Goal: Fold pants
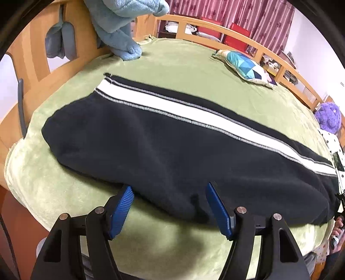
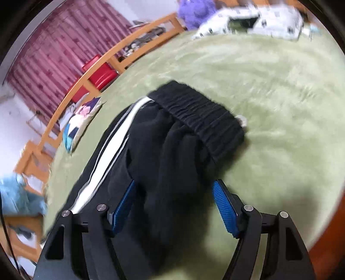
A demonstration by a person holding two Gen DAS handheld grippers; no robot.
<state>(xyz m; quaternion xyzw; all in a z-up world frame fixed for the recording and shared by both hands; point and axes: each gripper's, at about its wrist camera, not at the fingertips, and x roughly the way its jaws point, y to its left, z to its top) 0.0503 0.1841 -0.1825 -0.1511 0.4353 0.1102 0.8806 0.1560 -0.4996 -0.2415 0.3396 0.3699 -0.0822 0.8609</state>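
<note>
Black pants (image 1: 151,140) with a white side stripe (image 1: 172,107) lie lengthwise across a green blanket (image 1: 64,193), the legs stacked one on the other. My left gripper (image 1: 169,186) is open at the near edge of the pants, and a fold of black fabric lies between its blue pads (image 1: 123,206) without being pinched. In the right wrist view the elastic waistband (image 2: 204,120) lies ahead. My right gripper (image 2: 174,182) is open there, with bunched black cloth of the pants (image 2: 168,193) lying loose between its pads (image 2: 224,206).
A wooden bed rail (image 1: 237,34) runs round the far side, with red boxes (image 1: 236,39) and a pink curtain behind it. A patterned cushion (image 1: 245,65), a blue plush blanket (image 1: 120,28), a purple plush toy (image 1: 328,117) and a white dotted cloth (image 2: 248,19) lie near the bed's edges.
</note>
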